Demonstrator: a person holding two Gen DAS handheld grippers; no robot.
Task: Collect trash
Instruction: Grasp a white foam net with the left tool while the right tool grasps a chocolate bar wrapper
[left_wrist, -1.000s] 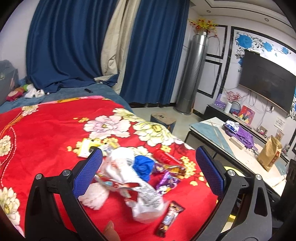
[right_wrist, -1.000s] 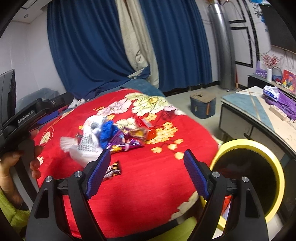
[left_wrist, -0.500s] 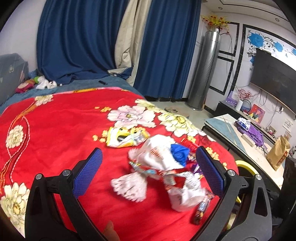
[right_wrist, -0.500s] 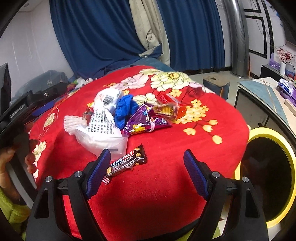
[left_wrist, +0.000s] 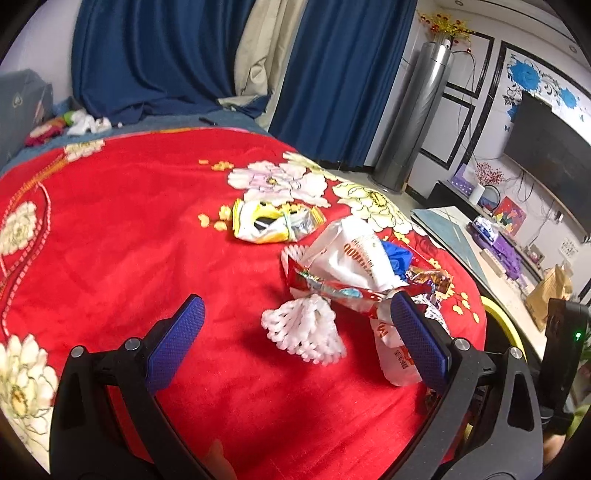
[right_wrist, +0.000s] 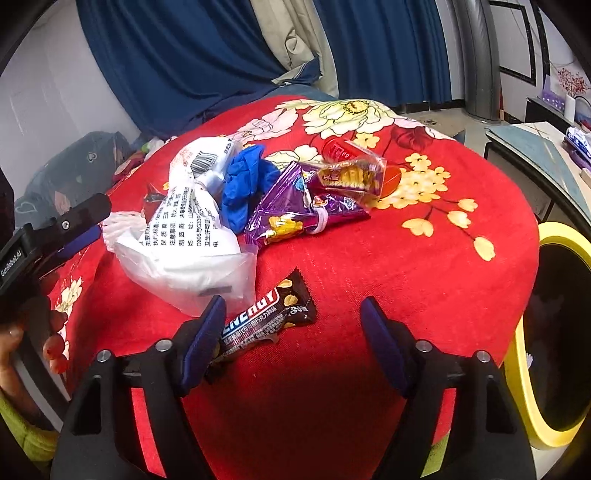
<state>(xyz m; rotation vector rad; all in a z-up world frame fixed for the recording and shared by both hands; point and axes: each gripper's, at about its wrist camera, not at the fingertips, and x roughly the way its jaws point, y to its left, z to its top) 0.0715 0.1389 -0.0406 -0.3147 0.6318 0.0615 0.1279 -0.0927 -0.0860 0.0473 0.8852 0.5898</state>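
Trash lies piled on a red flowered blanket (left_wrist: 129, 236). In the left wrist view my open, empty left gripper (left_wrist: 295, 343) frames a white foam net (left_wrist: 306, 328), with a white and red snack bag (left_wrist: 351, 262), a blue glove (left_wrist: 397, 258) and a yellow wrapper (left_wrist: 273, 221) beyond. In the right wrist view my open, empty right gripper (right_wrist: 291, 332) sits just above a brown candy bar wrapper (right_wrist: 266, 317). Behind it lie a white plastic bag (right_wrist: 192, 236), the blue glove (right_wrist: 247, 184), a purple wrapper (right_wrist: 295, 210) and a red cup (right_wrist: 351, 162).
A yellow-rimmed black bin (right_wrist: 557, 332) stands at the blanket's right edge; its rim shows in the left wrist view (left_wrist: 506, 325). A low table (left_wrist: 498, 258) with clutter stands further right. Blue curtains (left_wrist: 166, 55) hang behind. My left gripper's body (right_wrist: 55, 229) shows at left.
Both grippers have come lower and closer to the trash. The left one swung left, putting the foam net between its fingers. The right one closed in over the candy bar wrapper.
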